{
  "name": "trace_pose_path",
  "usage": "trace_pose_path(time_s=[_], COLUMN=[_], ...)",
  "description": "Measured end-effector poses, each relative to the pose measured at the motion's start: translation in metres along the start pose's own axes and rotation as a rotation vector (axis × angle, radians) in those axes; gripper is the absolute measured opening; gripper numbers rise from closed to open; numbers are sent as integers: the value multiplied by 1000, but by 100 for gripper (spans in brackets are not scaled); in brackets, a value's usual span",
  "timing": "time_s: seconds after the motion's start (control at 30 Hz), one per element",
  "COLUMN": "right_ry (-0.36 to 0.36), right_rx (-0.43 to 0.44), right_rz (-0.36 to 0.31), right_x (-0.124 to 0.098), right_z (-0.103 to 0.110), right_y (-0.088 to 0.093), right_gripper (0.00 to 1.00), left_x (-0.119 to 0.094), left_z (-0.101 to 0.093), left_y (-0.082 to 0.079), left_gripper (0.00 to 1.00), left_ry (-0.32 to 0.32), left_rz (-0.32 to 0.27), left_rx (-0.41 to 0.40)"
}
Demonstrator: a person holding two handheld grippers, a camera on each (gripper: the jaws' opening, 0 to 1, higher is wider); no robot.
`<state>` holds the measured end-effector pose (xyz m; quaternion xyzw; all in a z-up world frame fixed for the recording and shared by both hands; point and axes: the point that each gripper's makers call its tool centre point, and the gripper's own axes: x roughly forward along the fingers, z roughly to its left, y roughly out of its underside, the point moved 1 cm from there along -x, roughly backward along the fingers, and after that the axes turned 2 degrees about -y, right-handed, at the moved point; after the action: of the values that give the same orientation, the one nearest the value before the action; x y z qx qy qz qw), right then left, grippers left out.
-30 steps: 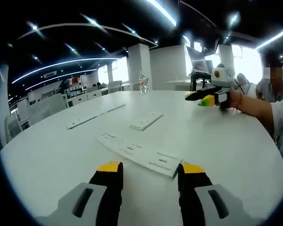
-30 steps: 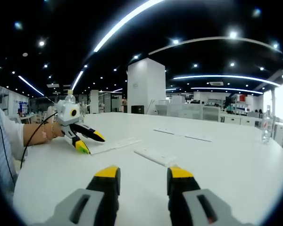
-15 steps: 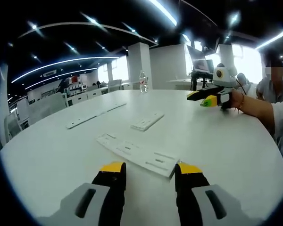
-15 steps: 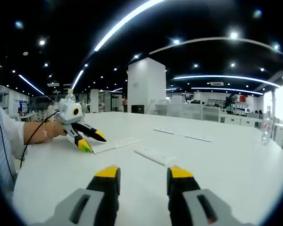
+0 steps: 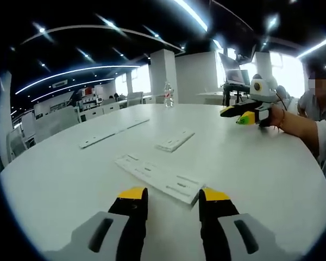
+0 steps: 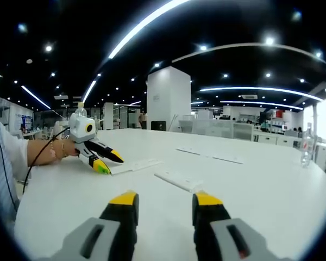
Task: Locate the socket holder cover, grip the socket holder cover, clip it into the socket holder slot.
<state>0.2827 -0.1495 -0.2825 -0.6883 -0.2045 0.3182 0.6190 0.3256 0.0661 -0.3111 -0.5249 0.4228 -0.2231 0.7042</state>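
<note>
A long white socket holder strip [image 5: 157, 178] with slots lies flat on the round white table [image 5: 261, 163], just beyond my left gripper [image 5: 174, 194], whose open jaws straddle its near end with nothing held. A shorter white cover piece [image 5: 175, 140] lies farther on. In the right gripper view, the same strip [image 6: 131, 166] and the short piece [image 6: 178, 181] lie ahead. There my left gripper [image 6: 110, 162] hovers at the strip's end. My right gripper [image 6: 165, 199] is open and empty above bare table, also seen held up at the right [image 5: 234, 115].
Two thin white strips [image 5: 111, 132] lie at the far left of the table, seen again at the back [image 6: 212, 155]. A water bottle [image 5: 167, 95] stands at the far edge. A person's forearm [image 5: 299, 128] reaches in from the right. Office desks and chairs surround the table.
My left gripper has edged forward over the near end of the long strip, and its jaws have narrowed slightly. My right gripper has stayed put.
</note>
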Motion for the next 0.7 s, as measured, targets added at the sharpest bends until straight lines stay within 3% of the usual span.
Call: trace_pose_path(time_s=[0.7], right_ry=[3], right_rx=[-8], right_rz=[12], right_x=[1], right_z=[-1], right_y=[1], right_gripper=[40], left_x=[5], left_z=[11], left_y=[-2], left_gripper=[37], left_ry=[-32], left_rz=[0], left_rx=[4])
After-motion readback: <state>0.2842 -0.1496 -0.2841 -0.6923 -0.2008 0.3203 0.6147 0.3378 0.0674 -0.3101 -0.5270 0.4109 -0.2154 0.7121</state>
